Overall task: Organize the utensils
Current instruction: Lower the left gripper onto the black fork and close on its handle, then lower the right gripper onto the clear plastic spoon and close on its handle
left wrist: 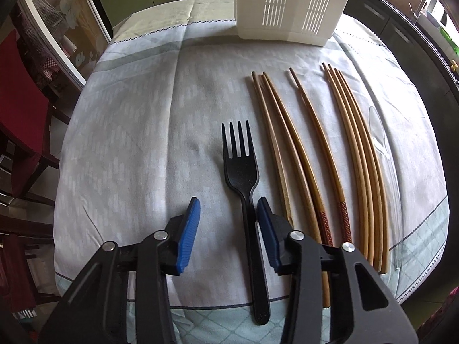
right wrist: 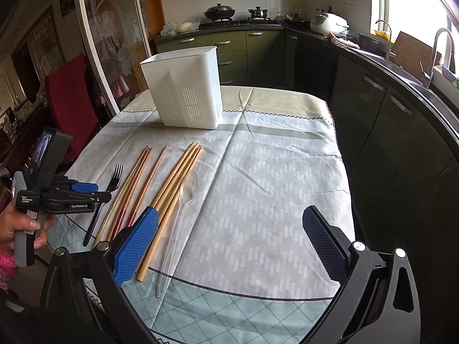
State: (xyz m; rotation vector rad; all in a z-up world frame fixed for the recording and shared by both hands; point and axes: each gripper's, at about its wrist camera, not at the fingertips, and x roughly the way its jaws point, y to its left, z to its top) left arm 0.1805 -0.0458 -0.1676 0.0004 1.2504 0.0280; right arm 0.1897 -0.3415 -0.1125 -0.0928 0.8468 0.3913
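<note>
Several chopsticks point(left wrist: 301, 154) beside black fork point(left wrist: 242, 166)

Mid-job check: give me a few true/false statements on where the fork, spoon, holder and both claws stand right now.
1. The black fork lies between the left claw pads. True.
2. The white holder already contains chopsticks. False: the chopsticks lie on the tablecloth.
3. The right claw grips the clear spoon. False: it is open, holding nothing.
4. The spoon lies beside the chopsticks. True.
</note>
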